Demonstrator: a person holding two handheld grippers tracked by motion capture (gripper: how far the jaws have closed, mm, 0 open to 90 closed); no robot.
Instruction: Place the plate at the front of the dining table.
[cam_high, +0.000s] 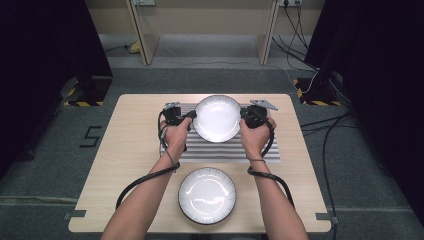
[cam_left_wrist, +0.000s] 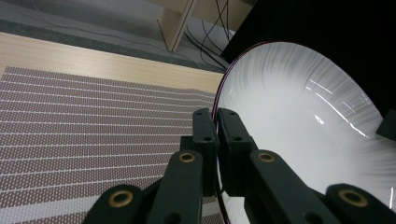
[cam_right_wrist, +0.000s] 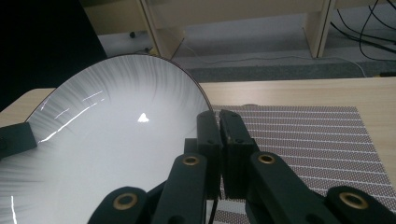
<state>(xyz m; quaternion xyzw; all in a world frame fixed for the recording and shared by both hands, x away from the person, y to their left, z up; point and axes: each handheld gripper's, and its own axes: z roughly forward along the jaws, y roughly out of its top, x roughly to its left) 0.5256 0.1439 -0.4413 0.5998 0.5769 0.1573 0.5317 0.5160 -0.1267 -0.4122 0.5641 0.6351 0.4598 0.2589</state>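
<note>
While your left gripper and right gripper each clamp opposite rims, you hold the upper plate above the striped mat.

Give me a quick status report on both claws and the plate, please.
Left claw and right claw both shut on upper plate rim, opposite sides. Plate over striped placemat. Second plate near table edge, apart.

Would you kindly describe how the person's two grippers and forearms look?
Both the left gripper and right gripper are black, with brass-coloured rivets on the jaws, a grey three-cornered plate on top and a thick black cable trailing back. The forearms are sleeveless.
</note>
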